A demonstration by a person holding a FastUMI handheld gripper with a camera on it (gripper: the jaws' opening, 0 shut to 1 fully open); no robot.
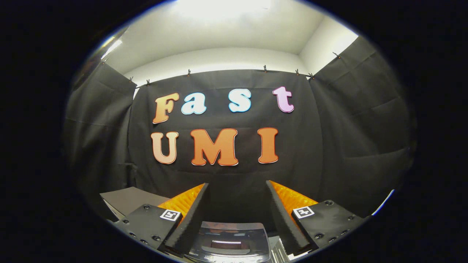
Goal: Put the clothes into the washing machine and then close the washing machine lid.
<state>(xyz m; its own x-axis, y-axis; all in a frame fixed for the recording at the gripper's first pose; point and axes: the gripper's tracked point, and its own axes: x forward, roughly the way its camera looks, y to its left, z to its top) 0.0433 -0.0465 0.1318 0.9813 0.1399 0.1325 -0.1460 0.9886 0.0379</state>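
Gripper (pixel 237 204) raised and level, jaws spread wide — nothing between them, seemingly touching nothing

Strong overhead light is seen at top centre, the ceiling blown out to white. Lower frame is dim. Glare is noted on the glossy washing machine lid (pixel 228 239) at bottom centre. Fisheye bending is marked toward the edges; focus is sharp centrally.

The gripper (pixel 237 197) stands spread wide with free room between its fingers, above the washing machine's shut lid (pixel 228 239).
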